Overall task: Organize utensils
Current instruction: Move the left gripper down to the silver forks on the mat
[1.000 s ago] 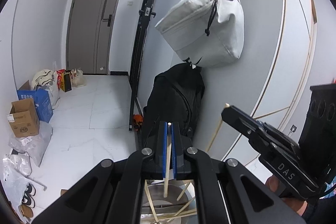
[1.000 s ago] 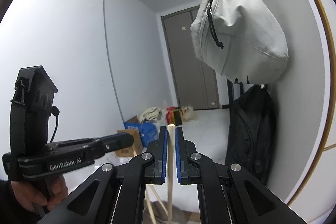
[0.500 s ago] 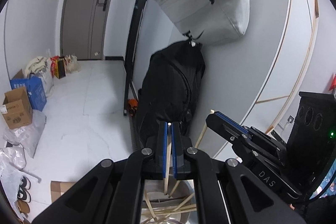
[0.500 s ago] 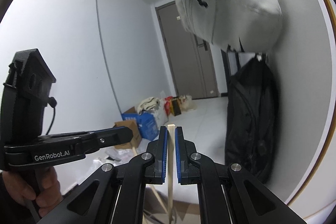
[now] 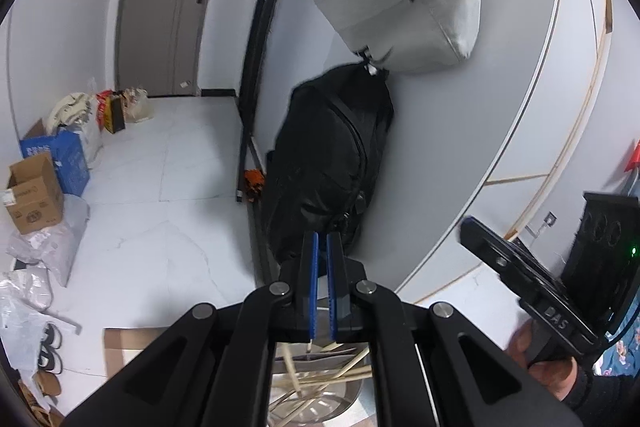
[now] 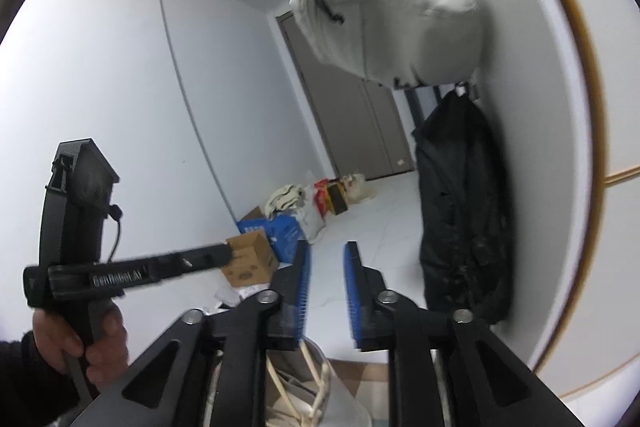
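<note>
With the right gripper [image 6: 325,291] released and the left gripper [image 5: 321,283] clamping one pale wooden chopstick [image 5: 310,347] at lower centre above the round steel bowl [image 5: 344,393] of loose chopsticks, keep the stick vertical while lowering it.
</note>
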